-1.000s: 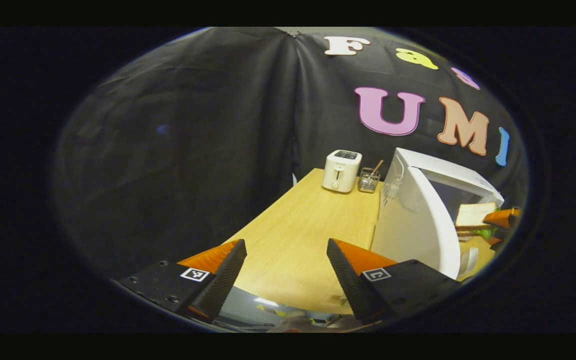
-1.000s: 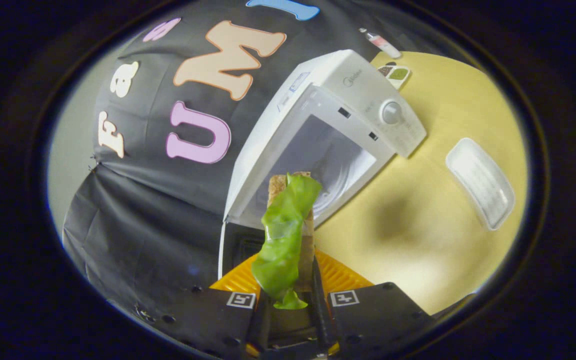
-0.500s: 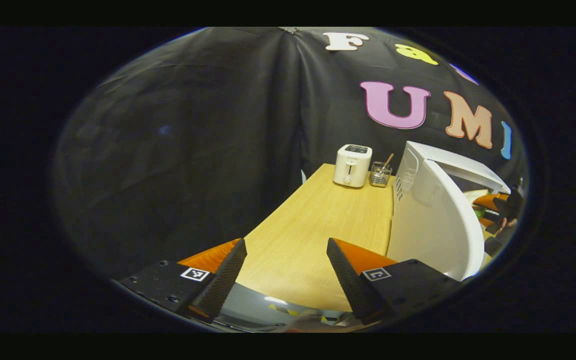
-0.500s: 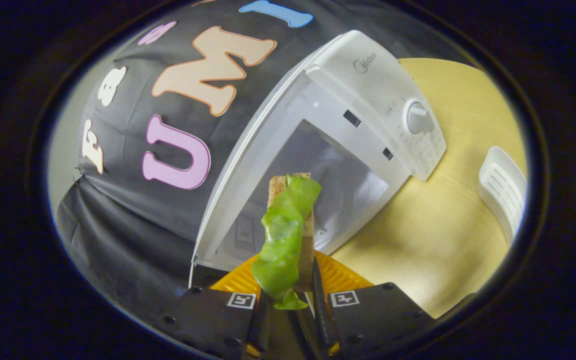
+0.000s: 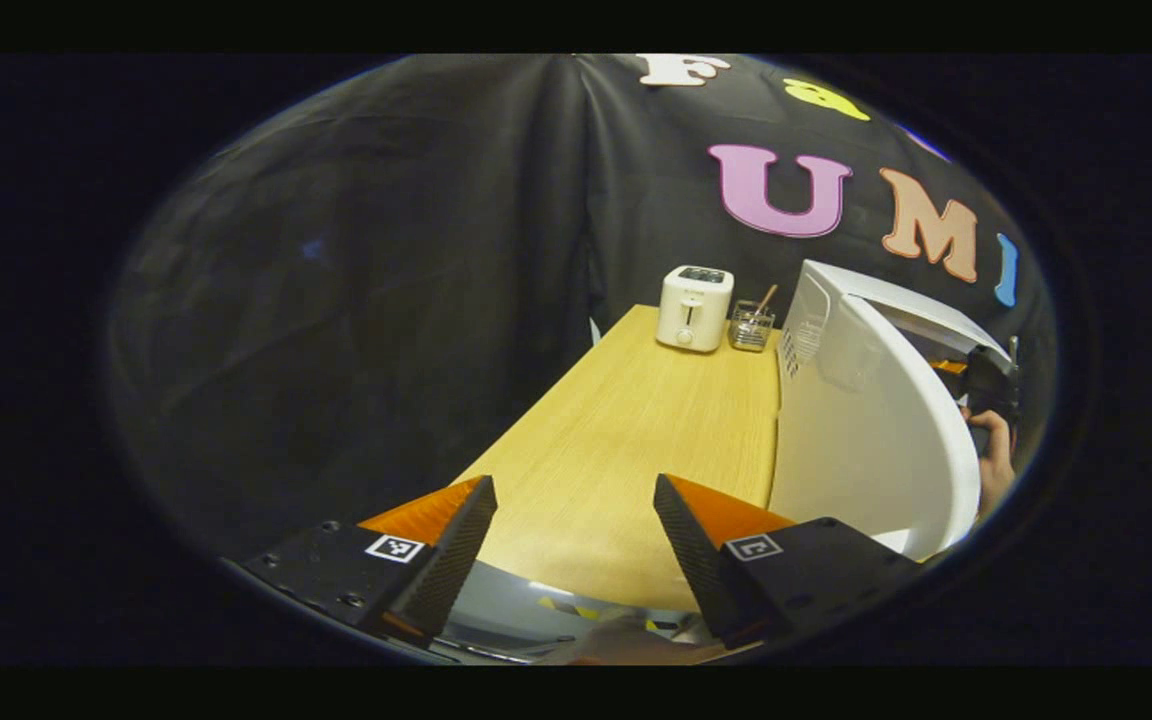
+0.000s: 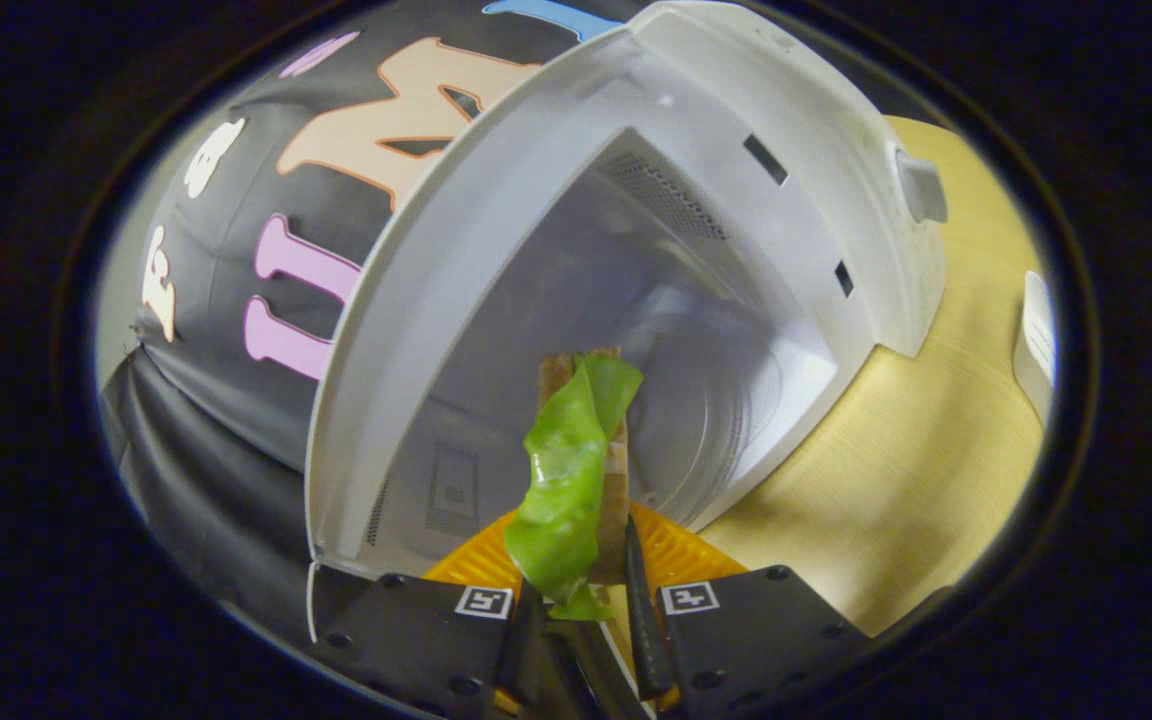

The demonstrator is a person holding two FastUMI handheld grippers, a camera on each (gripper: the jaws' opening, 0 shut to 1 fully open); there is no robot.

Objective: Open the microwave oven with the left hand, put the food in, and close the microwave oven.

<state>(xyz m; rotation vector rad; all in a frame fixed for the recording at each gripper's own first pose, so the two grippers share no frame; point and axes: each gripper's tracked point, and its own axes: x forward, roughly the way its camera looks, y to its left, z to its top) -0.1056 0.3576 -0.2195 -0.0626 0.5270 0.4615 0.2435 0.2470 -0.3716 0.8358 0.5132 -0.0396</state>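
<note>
In the right gripper view my right gripper (image 6: 576,560) is shut on a sandwich (image 6: 576,470) of brown bread and a green lettuce leaf, held edge-on right at the mouth of the white microwave (image 6: 536,200). Its door is swung open and the pale cavity lies directly ahead. In the left gripper view my left gripper (image 5: 573,540) hangs open with nothing between its fingers, above the near end of the wooden table (image 5: 636,420). The microwave door (image 5: 866,430) stands open to its right. Behind that door I see the other gripper (image 5: 986,375) and the hand holding it.
A white toaster (image 5: 694,307) and a small clear holder with a utensil (image 5: 751,325) stand at the far end of the table against the black cloth wall. A white tray (image 6: 1036,335) lies on the table right of the microwave.
My right gripper has carried the sandwich forward to the microwave's opening, so the cavity looms much larger. The left gripper has drifted a little and stays open.
</note>
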